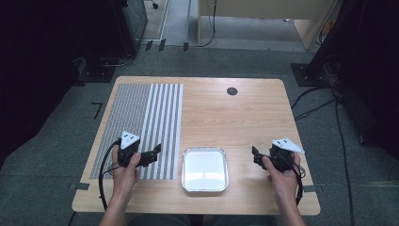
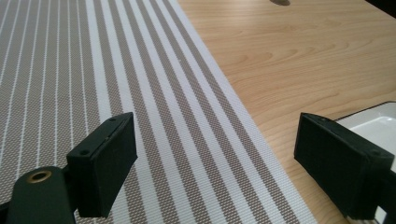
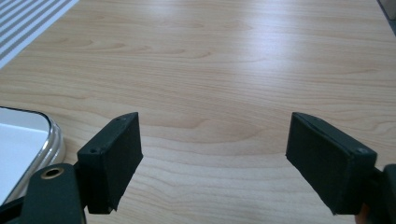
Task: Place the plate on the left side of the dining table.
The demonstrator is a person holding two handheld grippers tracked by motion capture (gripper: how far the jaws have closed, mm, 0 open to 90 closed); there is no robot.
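My left gripper [image 1: 157, 149] hovers over the right part of a grey-and-white striped mat [image 1: 141, 122], held by a hand at the table's front left. Its jaws stand wide open with nothing between them; in the left gripper view the left gripper [image 2: 217, 163] looks along the striped mat [image 2: 93, 70]. My right gripper [image 1: 254, 153] is held at the front right, pointing left toward an empty white tray [image 1: 205, 186] with a metal rim. In the right gripper view the right gripper [image 3: 212, 163] is open over bare wood, the tray [image 3: 51, 140] at the left edge.
The wooden table [image 1: 235, 117] has a round dark cable hole [image 1: 232, 91] near its back edge. Black cables [image 1: 101, 183] trail from both grippers. Beyond the table lie carpet, floor cables and dark equipment stands.
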